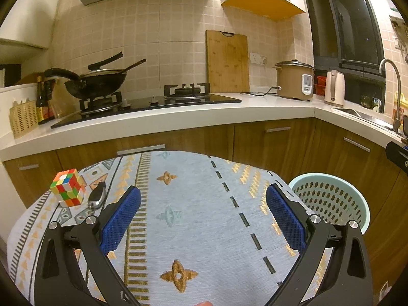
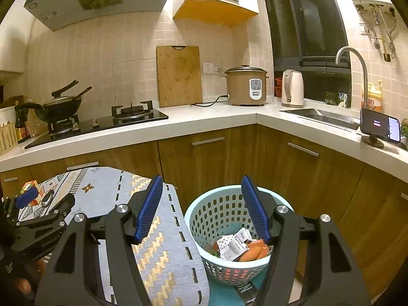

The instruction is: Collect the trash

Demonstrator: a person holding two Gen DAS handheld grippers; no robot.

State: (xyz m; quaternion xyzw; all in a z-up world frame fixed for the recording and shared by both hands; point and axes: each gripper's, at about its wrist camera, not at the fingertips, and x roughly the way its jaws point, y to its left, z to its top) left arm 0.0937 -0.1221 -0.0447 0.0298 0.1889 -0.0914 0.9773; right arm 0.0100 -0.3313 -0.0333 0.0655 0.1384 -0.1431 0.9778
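Observation:
A pale green perforated basket (image 2: 204,216) stands on the floor right of the table; it holds white paper boxes (image 2: 233,247) and orange scraps (image 2: 251,253). It also shows in the left wrist view (image 1: 331,199). My right gripper (image 2: 201,199) is open and empty above the basket's near rim. My left gripper (image 1: 202,199) is open and empty over the patterned tablecloth (image 1: 193,219). The left gripper also shows in the right wrist view (image 2: 38,201) at the far left.
A Rubik's cube (image 1: 68,187) and a key fob (image 1: 97,195) lie at the table's left. Behind runs a counter (image 1: 204,112) with a wok (image 1: 97,81), stove, cutting board, rice cooker (image 1: 295,80), kettle and sink. A phone on a stand (image 2: 380,127) is right.

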